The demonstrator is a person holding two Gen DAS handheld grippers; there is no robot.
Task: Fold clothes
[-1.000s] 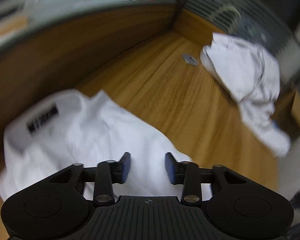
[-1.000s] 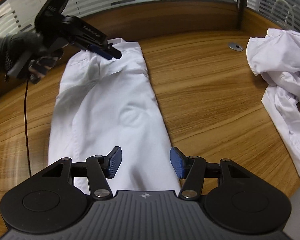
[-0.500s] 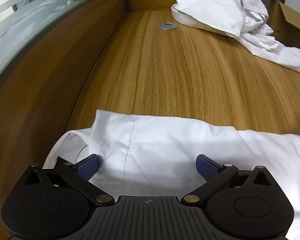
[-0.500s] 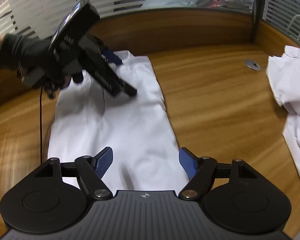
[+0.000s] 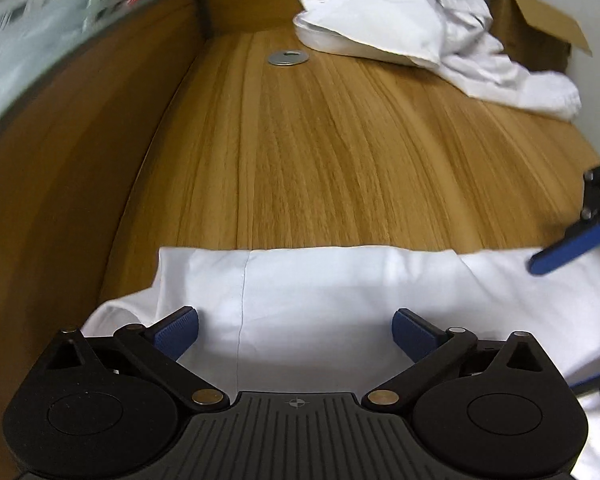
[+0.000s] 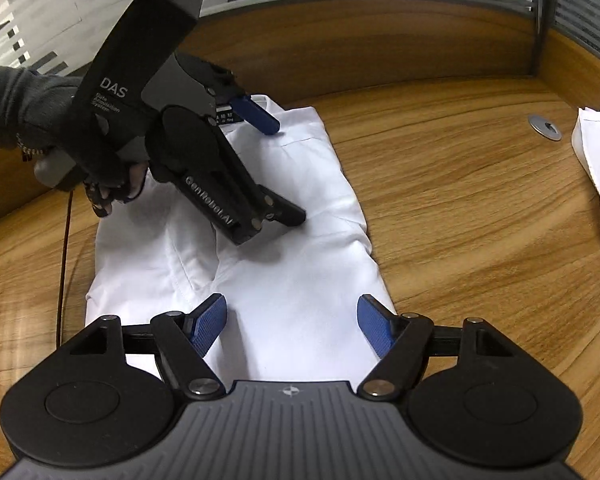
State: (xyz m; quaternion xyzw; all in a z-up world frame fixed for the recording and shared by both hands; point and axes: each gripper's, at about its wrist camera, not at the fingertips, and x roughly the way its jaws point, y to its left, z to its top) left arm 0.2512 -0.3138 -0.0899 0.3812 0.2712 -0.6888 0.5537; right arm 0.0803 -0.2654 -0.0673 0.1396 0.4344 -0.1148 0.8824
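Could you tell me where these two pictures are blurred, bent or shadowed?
Left wrist view: the glass partition at upper left is smeared, the wooden desk bows outward. Right wrist view: sharper; the left gripper casts a soft shadow on the folded white shirt, and the desk edge curves.

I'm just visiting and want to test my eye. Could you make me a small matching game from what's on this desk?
Things:
1. folded white shirt
2. crumpled white clothes
3. metal disc
4. cardboard box

Descriptions:
A. set flat into the wooden desktop
B. brown, at the far edge beyond the heap
C. lying flat below both sets of open jaws
D. loose heap in the far corner

Pairs: 1-C, 2-D, 3-A, 4-B
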